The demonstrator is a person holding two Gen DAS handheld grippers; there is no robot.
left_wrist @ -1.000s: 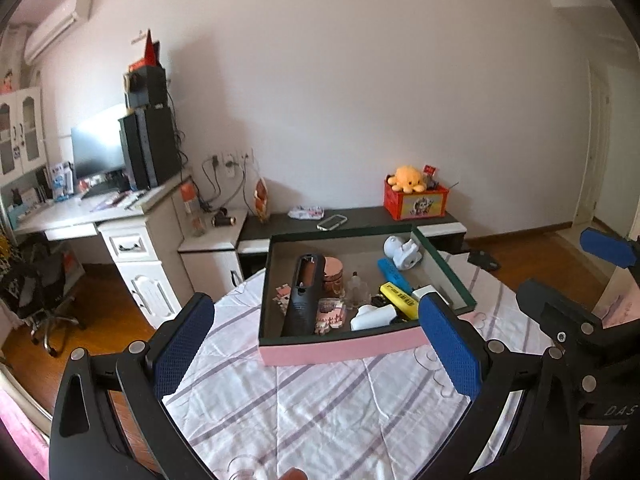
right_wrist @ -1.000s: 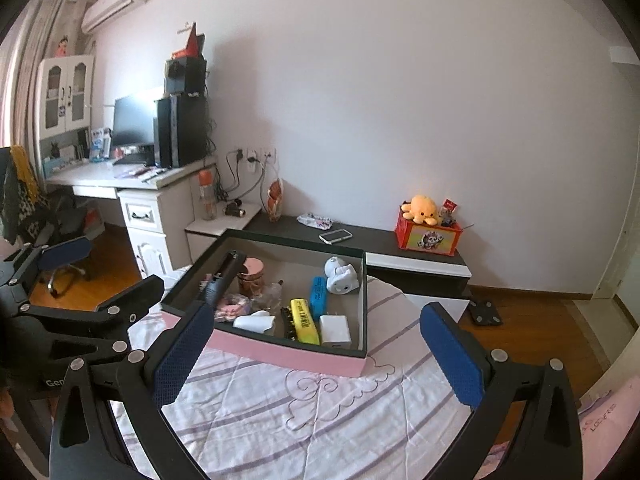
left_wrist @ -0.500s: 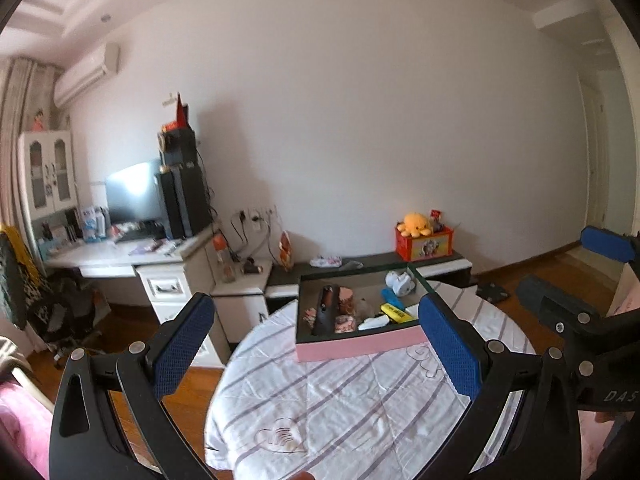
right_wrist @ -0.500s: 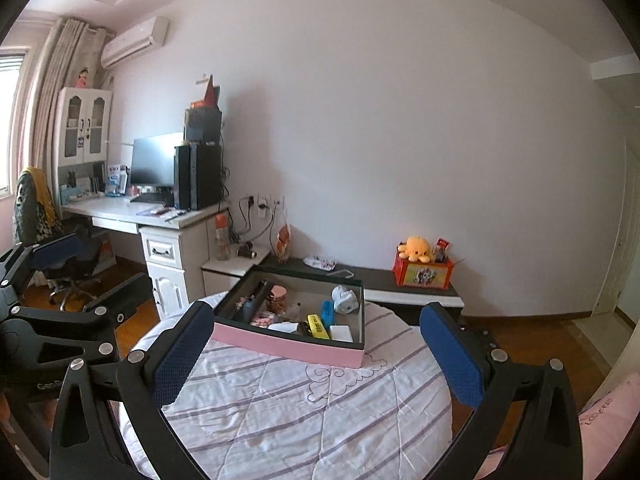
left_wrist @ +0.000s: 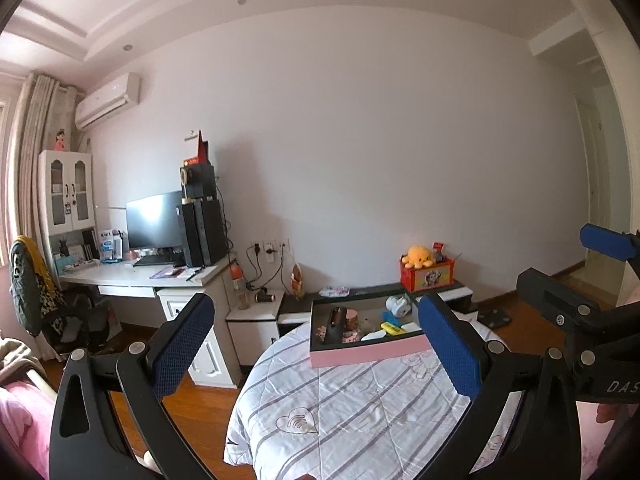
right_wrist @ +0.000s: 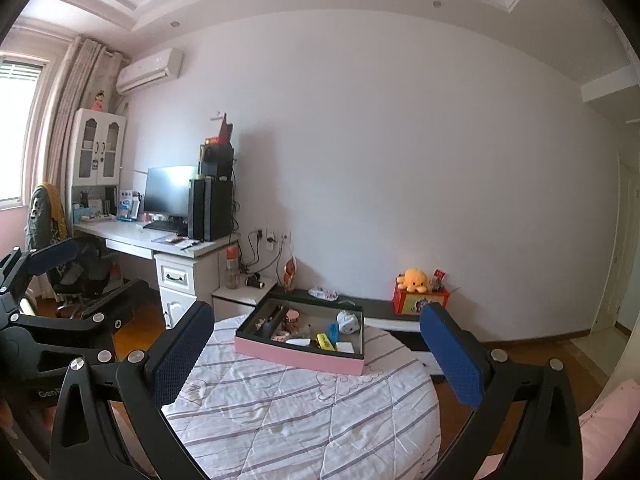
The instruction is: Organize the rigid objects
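Pink-sided box (right_wrist: 304,354) with dark rim sits on far part of round table (right_wrist: 304,412), which is covered in white striped quilted cloth. Inside the box: black elongated device (right_wrist: 273,317) along the left side, pink round jar (right_wrist: 293,316) next to it, white rounded gadget (right_wrist: 346,321) at far right, blue item (right_wrist: 333,330), yellow bar (right_wrist: 325,341), white flat block (right_wrist: 345,347) at near right corner, white piece (right_wrist: 298,342) near the front wall. Small stuff at near left too small to tell. In the left wrist view the same box (left_wrist: 366,350) is at the far edge of the table (left_wrist: 352,412).

Left gripper (left_wrist: 316,354) released, blue pads wide apart, nothing between them, held above near side of table, well apart from box. Right gripper (right_wrist: 318,356) also released, empty, pads wide apart, framing the box from a distance. Each gripper shows at the edge of the other's view.

Beyond table: low dark cabinet (right_wrist: 376,308) against far wall with red box (right_wrist: 420,302) and orange plush (right_wrist: 415,279) on top. Far left: white desk (right_wrist: 160,240) with monitor (right_wrist: 170,190) and black tower (right_wrist: 212,210), air conditioner (right_wrist: 150,70) up on the wall.
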